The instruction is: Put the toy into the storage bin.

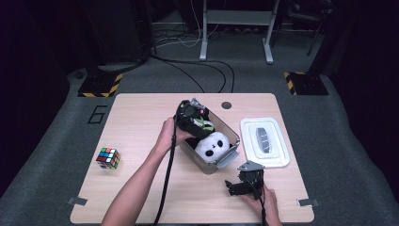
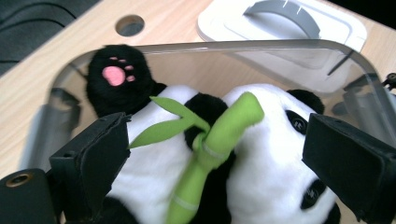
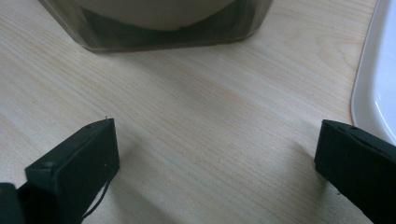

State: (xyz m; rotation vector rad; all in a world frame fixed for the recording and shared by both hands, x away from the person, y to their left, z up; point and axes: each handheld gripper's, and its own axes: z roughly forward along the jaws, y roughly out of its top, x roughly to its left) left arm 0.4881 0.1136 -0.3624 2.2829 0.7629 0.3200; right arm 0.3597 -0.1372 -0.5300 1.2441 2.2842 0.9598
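Over the bin (image 1: 234, 137), your left gripper (image 2: 215, 154) spreads wide astride the panda (image 2: 261, 186); close off-centre and you pinch only the bamboo (image 2: 215, 140). Your right gripper (image 3: 217, 158), also wide and empty, rests beside the lid (image 1: 282, 162)

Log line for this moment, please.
left gripper: open over panda in bin | right gripper: open, empty | lid: off

Lab: hazard-striped stand bases (image 1: 99, 86), floor cables (image 1: 197, 70).

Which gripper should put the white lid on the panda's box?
Probably the right gripper: it is open, holds nothing and sits nearest the lid. The left gripper is over the panda in the box.
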